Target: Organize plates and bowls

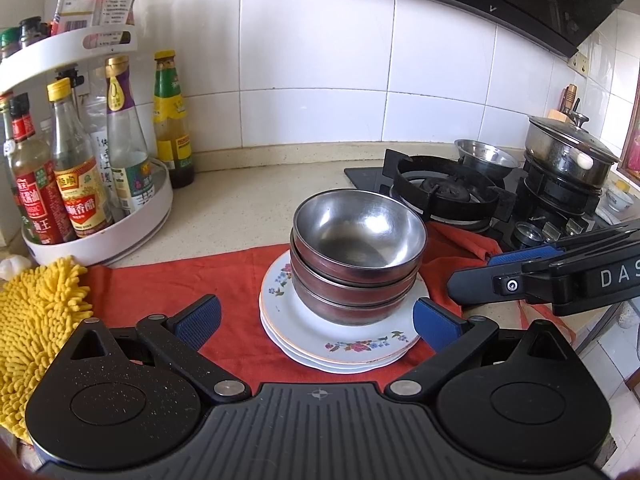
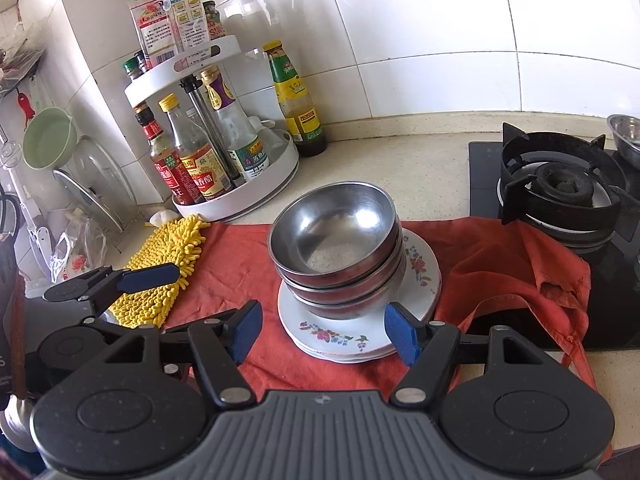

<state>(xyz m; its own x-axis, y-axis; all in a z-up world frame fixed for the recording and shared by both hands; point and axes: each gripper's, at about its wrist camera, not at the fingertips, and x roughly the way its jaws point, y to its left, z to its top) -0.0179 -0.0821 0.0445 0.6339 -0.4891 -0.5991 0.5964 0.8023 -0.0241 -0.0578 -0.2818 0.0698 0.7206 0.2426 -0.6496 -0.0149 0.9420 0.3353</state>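
Task looked close to finished: three steel bowls (image 1: 357,252) sat nested one inside another on top of a stack of flowered plates (image 1: 340,344), all on a red cloth (image 1: 236,280) spread over the desk (image 1: 240,200). The stack stood directly ahead of both grippers, centred between their fingers but clear of them. Left gripper (image 1: 318,322) was spread wide and held nothing; its right pad lay just beside the plate rim, and whether it touched could not be told. Right gripper (image 2: 323,332) was partly open and also empty, its fingers flanking the near edge of the plates without pressing on them. Judged remaining work: possibly one more steel bowl (image 1: 486,156) standing behind the stove burner (image 1: 444,192), far ahead and to the right of the left gripper; whether it belonged to the task was unclear. Surroundings: a yellow mop cloth (image 2: 160,272) to the left of the right gripper, a white bottle rack (image 2: 236,184) with sauce bottles ahead and left, a lidded pot (image 1: 568,152) on the far burner. Nothing stood between the grippers and the stack. The bunched cloth to the right could snag if the stack were slid that way.
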